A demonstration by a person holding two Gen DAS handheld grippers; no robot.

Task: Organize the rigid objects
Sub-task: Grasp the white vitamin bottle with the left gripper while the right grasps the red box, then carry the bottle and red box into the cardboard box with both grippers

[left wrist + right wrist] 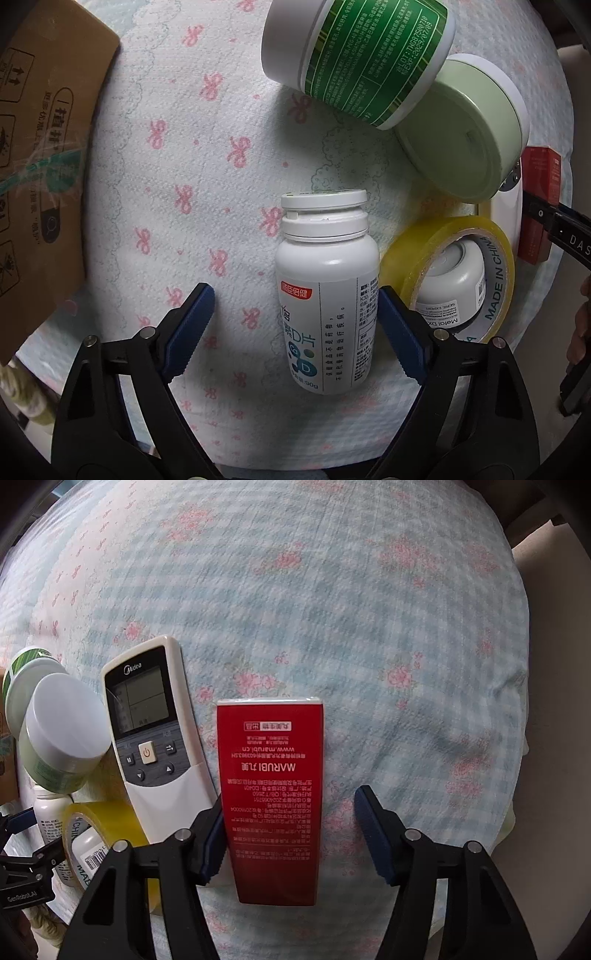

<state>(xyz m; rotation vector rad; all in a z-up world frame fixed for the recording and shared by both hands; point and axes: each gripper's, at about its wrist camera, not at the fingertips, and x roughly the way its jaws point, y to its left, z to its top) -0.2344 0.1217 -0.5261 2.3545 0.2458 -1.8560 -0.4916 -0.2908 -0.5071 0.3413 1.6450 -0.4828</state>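
In the left wrist view, a textured pale cloth (192,155) printed with pink bows and faint blue patches is seen spread beneath everything, and a brown cardboard box (40,177) with printed symbols is seen far to the left of the left claw (295,328). A white pill bottle (327,295) is laid on its side between the blue pads, its cap pointing away from the claw; the right pad is seen against the bottle's side while the left pad stands well clear, so the claw is apart and not clamped. Ahead and to the right a green-labelled tub (354,55) is tipped against a pale green jar (465,136), and just right of the claw a yellow tape roll (458,273) is leaned over a smaller white bottle (454,273). A sliver of a red box (537,206) is caught at the far right edge. In the right wrist view, the cloth (332,590) is shown in blue check with pink flowers, a beige wall or panel being visible at the right edge. The red box (275,797) is shown in full, lying flat between the fingers of the right claw (291,834); the left pad is at its edge, the right pad is held apart from it, so it is not gripped. A white remote control (151,738), unseen in full from the other camera, is laid just left of the box, with the jars, the tape and the left claw further left.
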